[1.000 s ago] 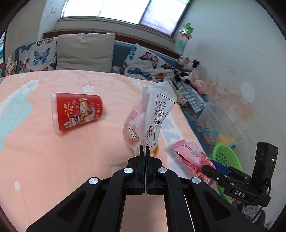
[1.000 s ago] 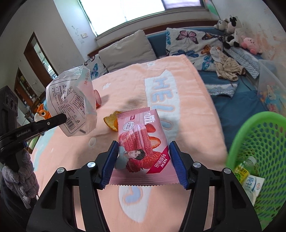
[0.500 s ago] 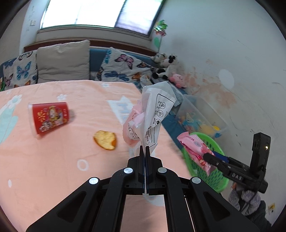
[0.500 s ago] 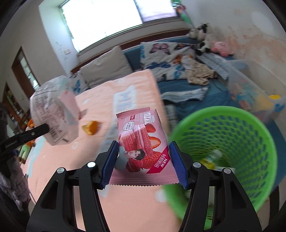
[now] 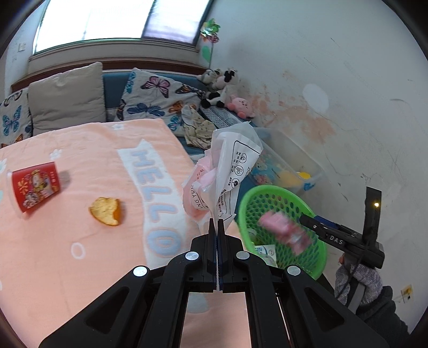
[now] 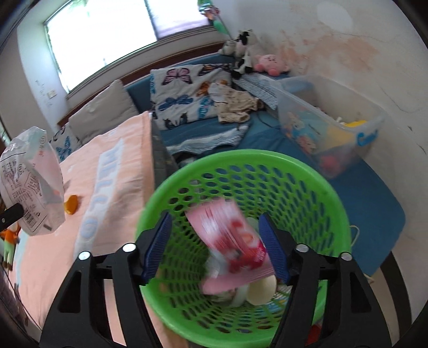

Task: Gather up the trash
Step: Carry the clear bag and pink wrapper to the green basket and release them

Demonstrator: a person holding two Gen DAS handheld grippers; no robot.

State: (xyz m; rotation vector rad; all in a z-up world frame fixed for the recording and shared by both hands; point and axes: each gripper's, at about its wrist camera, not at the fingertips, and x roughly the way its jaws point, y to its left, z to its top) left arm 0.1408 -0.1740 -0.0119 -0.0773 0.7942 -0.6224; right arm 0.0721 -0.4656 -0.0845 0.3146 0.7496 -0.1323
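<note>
Pink wrapper (image 6: 235, 241) released, now falling into basket (image 6: 307, 171)

A lived-in home bedroom. Peach "HELLO" blanket (image 5: 80, 241) spread over a bed at 9 o'clock, butterfly-print pillows (image 5: 155, 99) and a beige cushion (image 5: 67, 99) ranged at 11 under a window (image 5: 117, 21). Plush toys (image 5: 222, 85) heaped at 12, clear toy bin (image 6: 329, 125) at 2 against a stained, peeling wall (image 5: 307, 123). Green basket (image 6: 240, 160) on the floor beside the bed.
</note>
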